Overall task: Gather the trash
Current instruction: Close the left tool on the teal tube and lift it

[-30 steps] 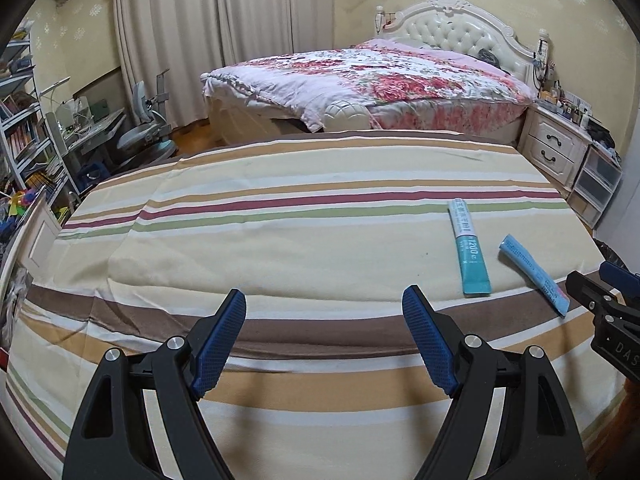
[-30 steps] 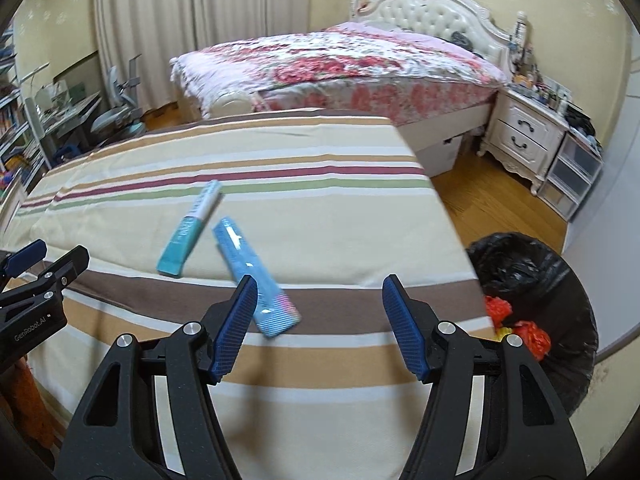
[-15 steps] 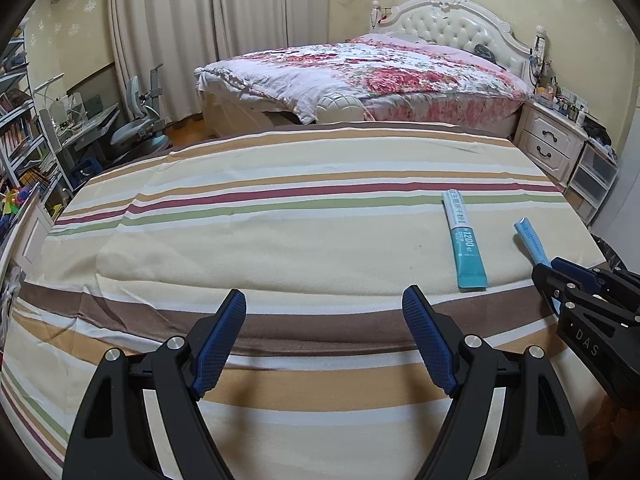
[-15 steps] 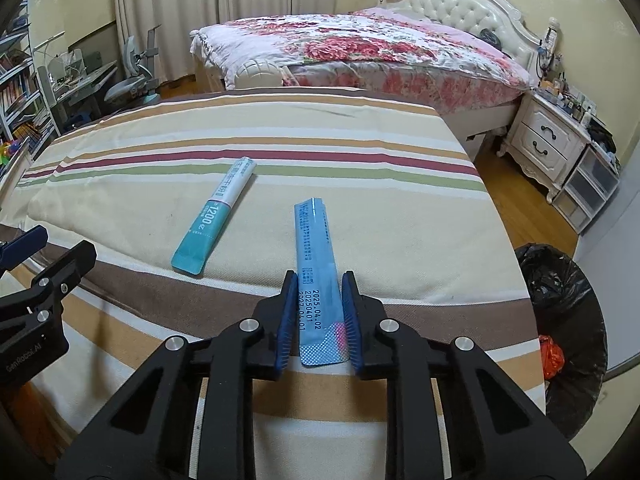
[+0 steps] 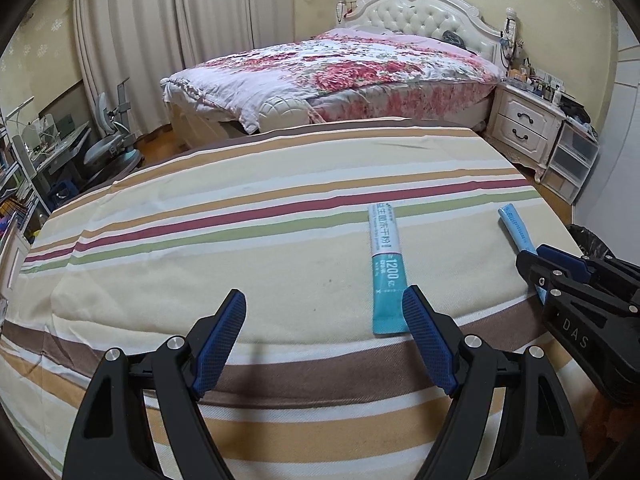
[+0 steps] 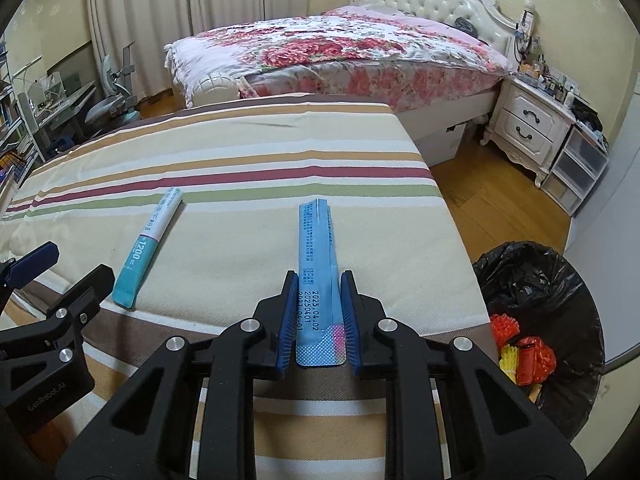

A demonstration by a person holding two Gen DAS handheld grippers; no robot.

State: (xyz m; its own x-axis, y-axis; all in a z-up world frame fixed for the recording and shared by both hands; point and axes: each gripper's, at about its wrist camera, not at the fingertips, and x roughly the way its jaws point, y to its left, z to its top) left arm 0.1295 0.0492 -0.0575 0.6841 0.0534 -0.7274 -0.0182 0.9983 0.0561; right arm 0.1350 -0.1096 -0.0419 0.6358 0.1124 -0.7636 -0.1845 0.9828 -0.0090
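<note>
Two long sachets lie on the striped cloth (image 5: pixel 200 248). My right gripper (image 6: pixel 319 282) is shut on the near end of the blue sachet (image 6: pixel 316 236), whose far end points away over the cloth. In the left wrist view the same blue sachet (image 5: pixel 514 226) sticks out beyond the right gripper (image 5: pixel 534 258). The teal and white sachet (image 5: pixel 384 268) lies flat, its near end just left of my left gripper's right fingertip. My left gripper (image 5: pixel 324 300) is open with nothing between its fingers. It also shows at the left edge of the right wrist view as the left gripper (image 6: pixel 74 262), near the teal sachet (image 6: pixel 152 244).
A bin lined with a black bag (image 6: pixel 536 276), holding red and yellow scraps, stands on the wooden floor beside the cloth's right edge. Beyond are a floral bed (image 5: pixel 340 64), a white nightstand (image 6: pixel 528 124) and a desk with a chair (image 5: pixel 108 148) at the left.
My right gripper moved onto the blue sachet and shut on its near end. My left gripper shifted right, so the teal sachet now lies close to its right finger.
</note>
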